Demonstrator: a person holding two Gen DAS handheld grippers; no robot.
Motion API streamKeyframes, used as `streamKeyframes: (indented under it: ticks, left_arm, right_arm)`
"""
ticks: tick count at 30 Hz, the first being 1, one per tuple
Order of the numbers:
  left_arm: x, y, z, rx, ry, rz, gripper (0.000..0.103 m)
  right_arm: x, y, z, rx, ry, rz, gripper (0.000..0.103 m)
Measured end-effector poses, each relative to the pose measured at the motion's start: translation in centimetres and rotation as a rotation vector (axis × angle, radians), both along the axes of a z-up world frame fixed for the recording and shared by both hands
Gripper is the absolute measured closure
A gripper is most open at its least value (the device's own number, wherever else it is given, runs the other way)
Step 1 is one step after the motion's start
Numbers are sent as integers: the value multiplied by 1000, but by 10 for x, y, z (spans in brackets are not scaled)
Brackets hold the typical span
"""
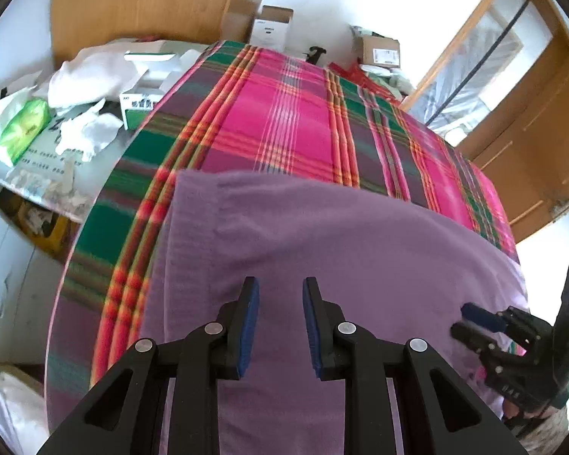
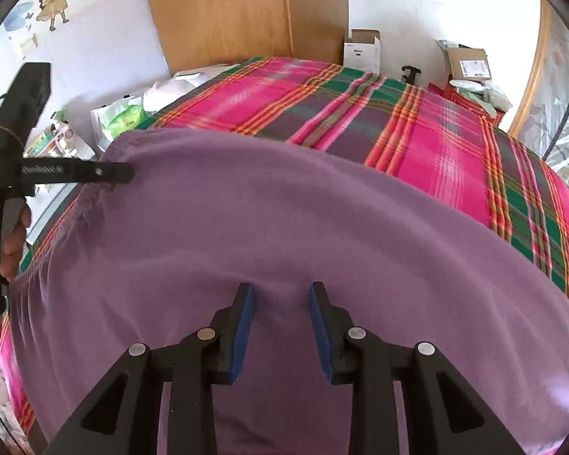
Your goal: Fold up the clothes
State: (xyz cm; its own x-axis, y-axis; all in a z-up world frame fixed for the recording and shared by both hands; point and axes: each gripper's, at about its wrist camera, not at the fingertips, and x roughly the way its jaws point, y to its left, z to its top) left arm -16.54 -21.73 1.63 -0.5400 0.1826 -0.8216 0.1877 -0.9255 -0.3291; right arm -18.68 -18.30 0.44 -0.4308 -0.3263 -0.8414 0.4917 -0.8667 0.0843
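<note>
With both sets of jaws parted and gripping nothing, the left gripper (image 1: 280, 295) and right gripper (image 2: 282, 299) hover just above the purple garment (image 2: 284, 208). Garment lies spread flat on the near part of the plaid bedsheet (image 1: 284, 113), left edge straight, slight wrinkles near the left gripper's tip in the right view. Boxes (image 1: 271, 26) and a wooden wardrobe (image 2: 223, 11) stand beyond the bed's far edge.

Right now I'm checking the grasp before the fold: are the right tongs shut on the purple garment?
No: the right tongs stand open, both blue pads apart over the purple fabric garment.
</note>
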Motion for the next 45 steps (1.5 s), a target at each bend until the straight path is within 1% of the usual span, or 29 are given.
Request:
streamKeyframes:
  ticks: [4, 8, 10, 13, 15, 17, 19, 20, 23, 29, 31, 32, 34, 37, 39, 40, 41, 45]
  left_arm:
    - [-18, -3, -7, 0, -13, -7, 79]
    - [-22, -8, -6, 34, -7, 22, 79]
    - [-24, -11, -6, 52, -3, 38, 79]
    - [-26, -15, -5, 80, 3, 61, 79]
    - [-28, -17, -4, 98, 7, 77, 79]
    - [-30, -20, -3, 117, 10, 93, 79]
    - [-31, -22, -3, 135, 14, 109, 79]
    - [-32, -24, -2, 144, 16, 116, 79]
    - [-32, -28, 22, 118, 59, 114, 79]
    - [-32, -36, 76, 53, 151, 104, 79]
    - [-31, -38, 94, 31, 182, 101, 79]
    - [-31, -40, 103, 20, 197, 99, 79]
    - [-31, -43, 121, -2, 228, 96, 79]
    - [-31, -47, 147, -34, 274, 91, 79]
    - [-31, -49, 165, -56, 305, 88, 79]
    - [-33, -49, 159, -48, 309, 72, 79]
    - [-37, -49, 147, -32, 309, 52, 79]
    - [-50, -37, 94, -30, 250, -12, 79]
  right_arm:
    - [-23, -2, 2, -7, -2, -25, 72]
    - [-52, -4, -2, 1, -7, -71, 72]
    - [-64, -4, -4, -16, 5, -99, 72]
    - [-74, -9, -3, -14, 6, -112, 72]
    - [-80, -13, -3, 5, 9, -124, 72]
    - [-82, -12, -1, 12, -10, -153, 72]
    - [-81, -11, 8, 2, -26, -171, 72]
    - [-79, -11, 17, 1, -12, -166, 72]
    - [-71, -8, 52, -5, 43, -179, 72]
    - [-63, -11, 147, -108, 175, -205, 72]
    - [-64, -14, 178, -165, 220, -212, 72]
    - [-64, -15, 188, -184, 243, -214, 71]
    - [-67, -16, 198, -203, 283, -218, 65]
    - [-76, -19, 183, -195, 256, -202, 65]
    - [-82, -24, 160, -152, 218, -179, 65]
    - [-85, -25, 146, -132, 207, -174, 65]
    - [-87, -24, 132, -127, 196, -170, 65]
    - [-97, -19, 83, -138, 97, -152, 65]
